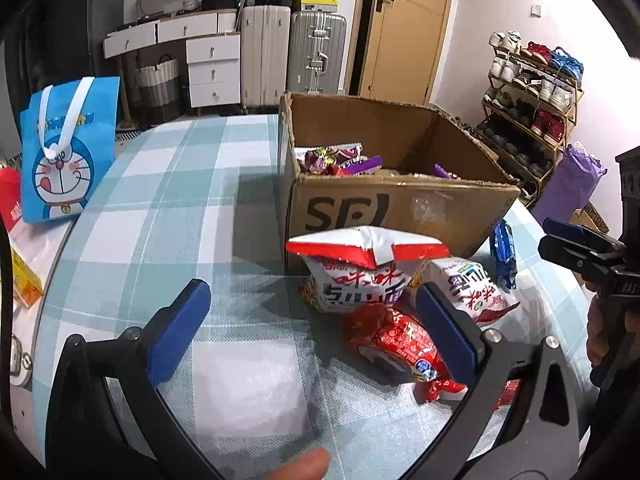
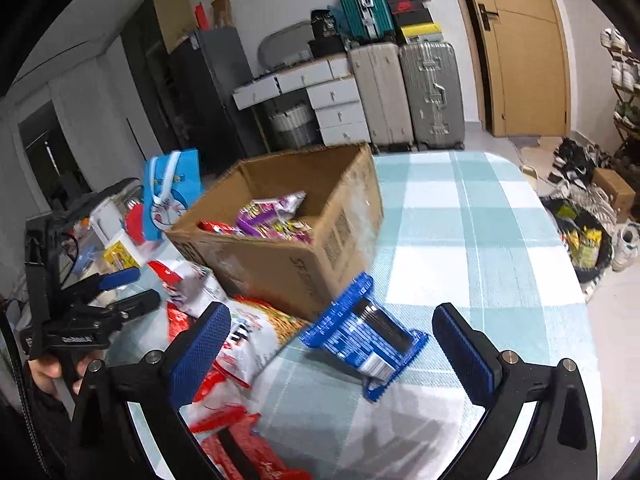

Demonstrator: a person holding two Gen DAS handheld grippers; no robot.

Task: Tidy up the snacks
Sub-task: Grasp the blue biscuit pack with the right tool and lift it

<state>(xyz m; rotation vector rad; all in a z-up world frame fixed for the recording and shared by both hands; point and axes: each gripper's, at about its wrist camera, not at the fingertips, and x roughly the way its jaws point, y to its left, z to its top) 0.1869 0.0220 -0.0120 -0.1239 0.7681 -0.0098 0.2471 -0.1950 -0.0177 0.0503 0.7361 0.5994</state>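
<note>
1. We take the open brown cardboard box [image 1: 400, 216] on the bench with the teal-and-white checked cloth [image 1: 168, 184] as our landmark. It already holds purple and red snack packets, so the sorting looks partly done.
2. Loose snacks lie just in front of the box: a white-and-red puffed noodle snack bag [image 1: 352, 276], a second white bag with red and green print [image 1: 476, 292] beside it, a red crinkled foil packet [image 1: 392, 344] a little nearer to us, and a blue wrapped biscuit packet [image 2: 364, 332] at the box's front corner.
3. Left tool [image 1: 312, 332]: jaws wide, nothing between the pads. The red foil packet sits just inside its right finger, not pinched.
4. Right tool [image 2: 332, 352]: jaws wide too, empty. The blue packet lies between its fingers, on the cloth, and the pads do not touch it.
5. Step in hand, as we judge it: the reach for the next pick, both tools lined up on loose snacks in front of the box.
6. Next move, we think: lower the right tool around the blue packet and close across its narrow side, then lift it over the box's near wall and let go inside.
7. The left tool needs to shift toward the red foil packet to centre it before closing; puffed bags may slip or crush, so grip gently.
</note>
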